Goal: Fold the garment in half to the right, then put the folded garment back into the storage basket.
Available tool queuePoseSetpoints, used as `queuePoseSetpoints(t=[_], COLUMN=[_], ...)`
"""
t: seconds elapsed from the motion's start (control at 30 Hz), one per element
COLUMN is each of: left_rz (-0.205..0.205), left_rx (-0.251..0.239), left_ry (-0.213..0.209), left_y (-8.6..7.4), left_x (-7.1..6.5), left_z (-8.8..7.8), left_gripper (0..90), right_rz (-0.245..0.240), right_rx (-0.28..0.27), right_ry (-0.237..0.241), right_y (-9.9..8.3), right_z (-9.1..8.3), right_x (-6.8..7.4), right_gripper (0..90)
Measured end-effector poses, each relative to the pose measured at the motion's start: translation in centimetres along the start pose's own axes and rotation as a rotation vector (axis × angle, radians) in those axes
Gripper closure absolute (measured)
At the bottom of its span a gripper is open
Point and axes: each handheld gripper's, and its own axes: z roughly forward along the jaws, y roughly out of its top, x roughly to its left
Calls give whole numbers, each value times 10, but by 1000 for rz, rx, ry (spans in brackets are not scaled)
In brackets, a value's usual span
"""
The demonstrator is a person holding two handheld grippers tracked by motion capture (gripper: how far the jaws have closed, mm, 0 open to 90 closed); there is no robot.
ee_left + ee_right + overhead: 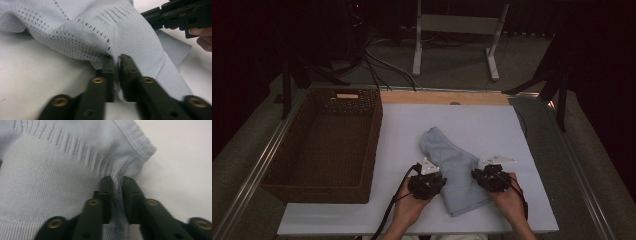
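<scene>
The light-blue knit garment (452,170) lies folded on the white table (492,125), near its front edge, right of the wicker basket (324,145). The left gripper (428,181) pinches a fold at the garment's left edge, jaws nearly together with fabric between them. The right gripper (493,176) clamps the right edge (a ribbed hem) likewise.

A brown wicker basket (287,187) sits left on the white table (492,125) — empty.
</scene>
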Motion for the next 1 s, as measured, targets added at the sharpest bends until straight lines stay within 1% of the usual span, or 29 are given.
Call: queuePoseSetpoints(t=[0.03, 0.07, 0.1, 0.13, 0.23, 0.27, 0.3, 0.33, 0.4, 0.43, 0.47, 0.5, 0.53, 0.6, 0.73, 0.8, 0.83, 0.93, 1.0], left_rz=[-2, 1, 0, -5, -12, -15, -18, -15, -5, -2, -8, -6, -3, -4, 1, -3, -3, -9, -12], left_rx=[-5, -9, -19, -29, -56, -62, -70, -76, -91, -105, -121, -124, -130, -141, -145, -148, -150, -157, -161], left_ry=[-2, 3, 12, 11, 13, 13, 24, 31, 9, -9, -22, -21, -7, -24, -15, -24, -21, -21, -16], left_y=[1, 2, 4, 5, 10, 12, 13, 15, 17, 18, 19, 21, 22, 24, 26, 27, 27, 28, 29], left_x=[0, 1, 1, 2, 4, 4, 4, 4, 3, 4, 3, 3, 2, 2, 1, 2, 2, 2, 2], left_z=[-1, -2, -3, -4, -7, -8, -8, -9, -10, -10, -11, -11, -10, -10, -8, -8, -7, -7, -7], left_gripper=[671, 605, 559, 482, 345, 266, 229, 225, 158, 77, 46, 46, 46, 46, 46, 46, 46, 46, 46], right_rz=[3, 5, 10, 17, 47, 54, 57, 62, 64, 66, 67, 72, 75, 81, 95, 105, 107, 114, 109], right_rx=[-4, -12, -17, -20, -32, -40, -47, -53, -70, -75, -82, -89, -99, -115, -141, -145, -146, -140, -129], right_ry=[-2, -1, -1, -2, -7, -7, -10, -8, -15, -17, -18, -14, -11, -2, 11, 25, 25, 21, 15], right_y=[0, 0, 0, 0, -1, -1, -1, -1, -2, -2, -2, -2, -3, -5, -10, -14, -17, -24, -28], right_z=[-2, -4, -6, -8, -13, -15, -17, -19, -22, -24, -26, -28, -30, -34, -41, -43, -44, -45, -44], right_x=[-1, -2, -2, -4, -7, -8, -8, -8, -8, -8, -7, -7, -7, -6, -5, -5, -5, -5, -5], right_gripper=[717, 680, 627, 572, 426, 382, 342, 313, 260, 258, 251, 234, 226, 217, 210, 213, 215, 218, 220])
